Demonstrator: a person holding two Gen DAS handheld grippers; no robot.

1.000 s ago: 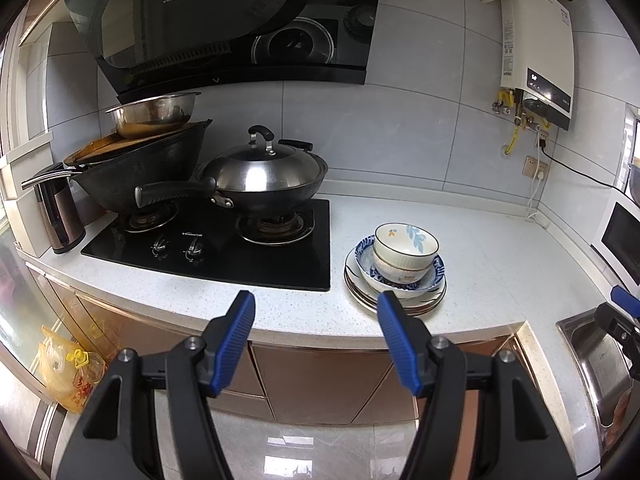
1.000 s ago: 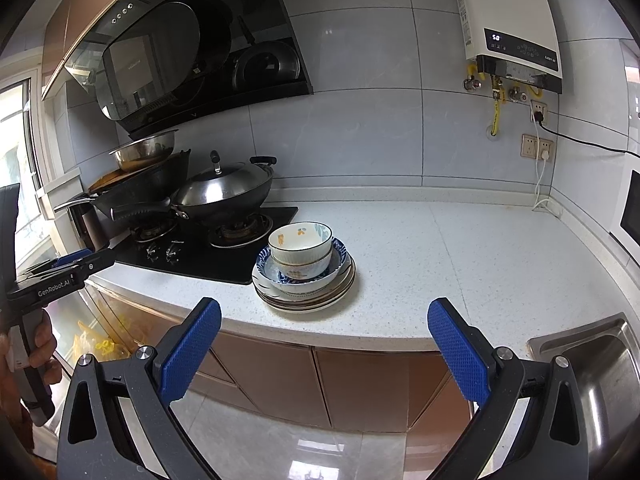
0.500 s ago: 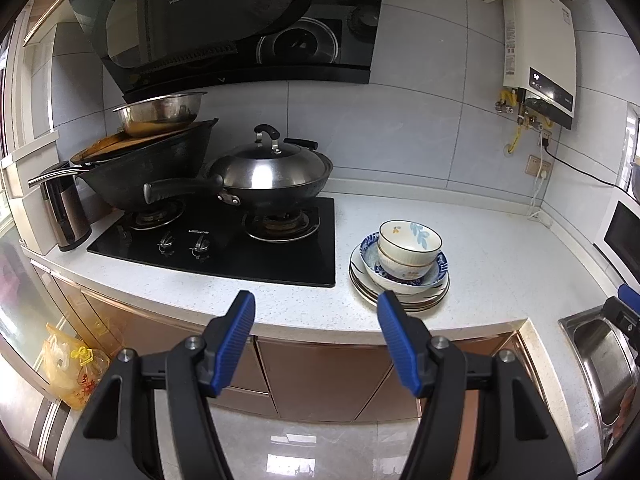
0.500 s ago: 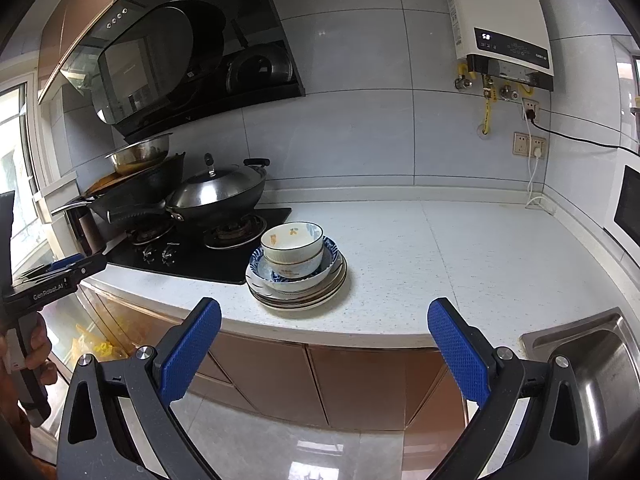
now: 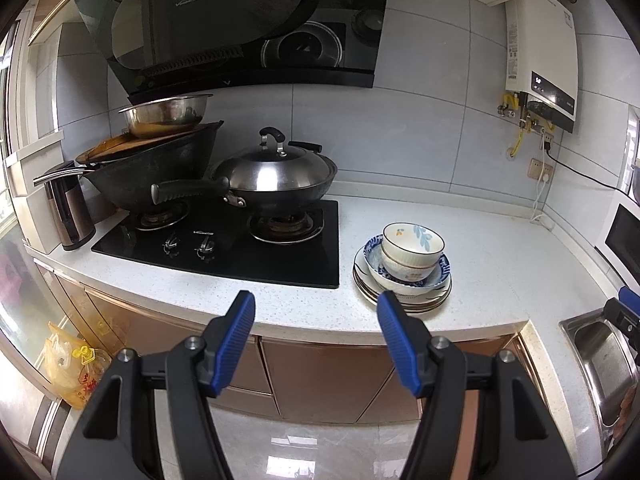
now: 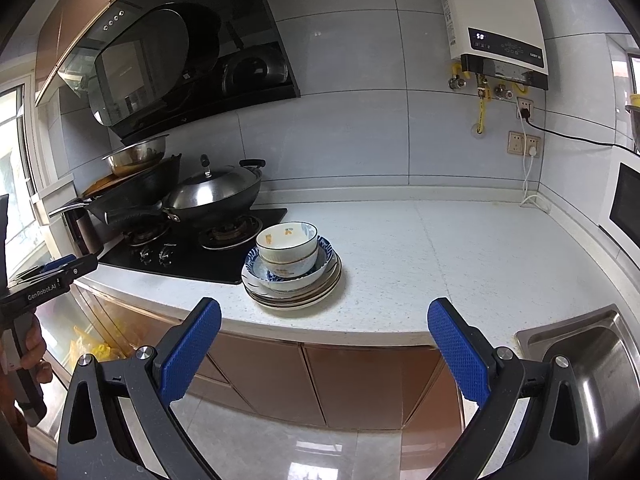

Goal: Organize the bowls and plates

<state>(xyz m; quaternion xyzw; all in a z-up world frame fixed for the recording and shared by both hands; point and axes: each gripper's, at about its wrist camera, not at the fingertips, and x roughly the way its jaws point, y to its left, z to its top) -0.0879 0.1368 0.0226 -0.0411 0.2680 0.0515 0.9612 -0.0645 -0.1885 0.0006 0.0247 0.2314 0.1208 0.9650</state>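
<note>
1. Sitting in one pile near the front edge of the desk [image 6: 460, 248], just right of the black hob [image 5: 256, 248], the task's crockery is all gathered: several flat plates [image 6: 292, 298] at the bottom, a wide blue-patterned bowl [image 6: 326, 254] on them, and two white bowls [image 6: 287, 246] nested inside that, the upper one showing painted motifs.

2. Judging by the order, large under small, the pile looks tidy, though the white bowls sit a little off-centre toward the hob side of the blue one.

3. Both claws are well apart from the pile, out over the floor in front of the cabinets. The left claw [image 5: 316, 340] has its blue pads spread moderately with nothing between them; the right claw [image 6: 324, 348] is spread wider, also with nothing in it.

4. As for progress, this scene fits two readings: either the dishes lie stacked as the task wants and the job is near its end, or this pile is the mixed heap that is yet to be sorted into separate groups or carried elsewhere. The pictures do not settle which.

5. No other plates or bowls of this set show on the desk; the steel basin [image 5: 164, 114] on the wok by the wall seems to be cookware. The sink [image 6: 592, 360] at the right looks bare where visible.
</note>
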